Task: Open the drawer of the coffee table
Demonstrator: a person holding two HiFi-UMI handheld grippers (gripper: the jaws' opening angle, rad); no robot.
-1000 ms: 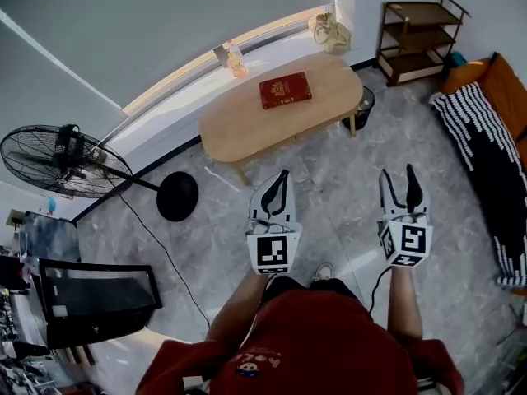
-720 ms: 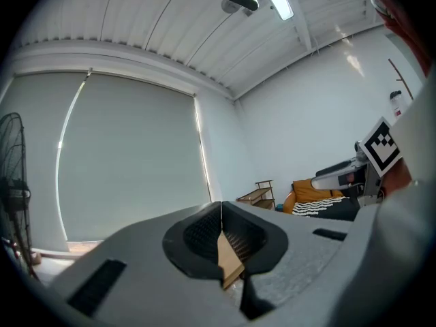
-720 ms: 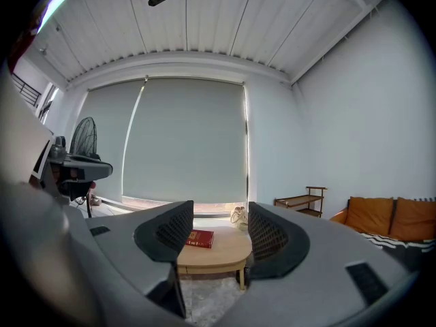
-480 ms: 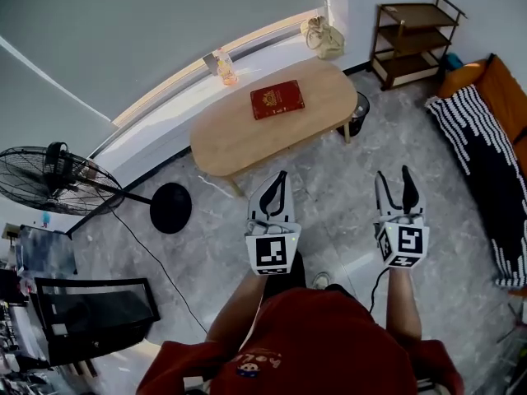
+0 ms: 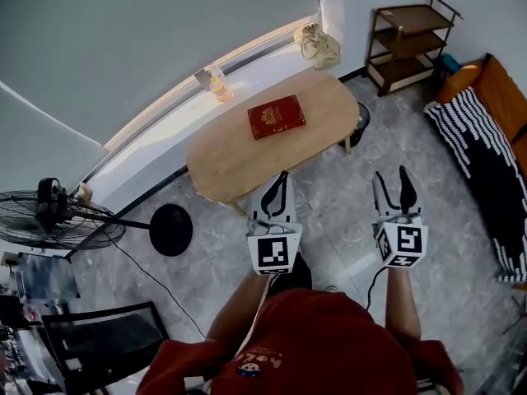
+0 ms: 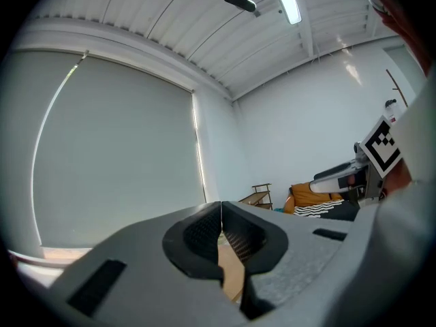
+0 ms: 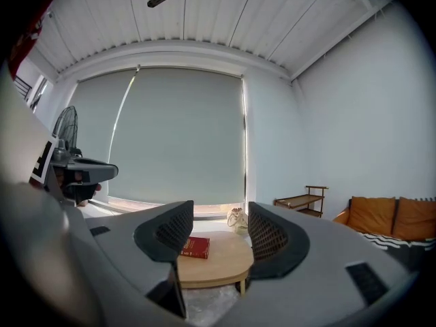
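The oval wooden coffee table point(image 5: 239, 155) stands ahead of me by the window, with a red book point(image 5: 277, 117) on top. No drawer shows from here. My left gripper point(image 5: 282, 178) hangs in the air just short of the table's near edge, jaws shut on nothing. My right gripper point(image 5: 390, 174) hovers over the floor to the right, open and empty. In the right gripper view the table point(image 7: 225, 256) and the book point(image 7: 194, 247) show between the open jaws. In the left gripper view only a sliver of the table point(image 6: 231, 278) shows below the closed left gripper point(image 6: 220, 206).
A standing fan point(image 5: 58, 220) with a round black base point(image 5: 171, 229) is at the left. A dark shelf unit point(image 5: 408, 44), an orange sofa with a striped blanket point(image 5: 482, 146), a bag point(image 5: 317, 44) and a bottle point(image 5: 218, 81) on the sill, and a black bin point(image 5: 362, 120) surround the table.
The person has walked toward the coffee table, which now lies closer to both grippers. The fan has slid down and left in the view. Both grippers keep their pose.
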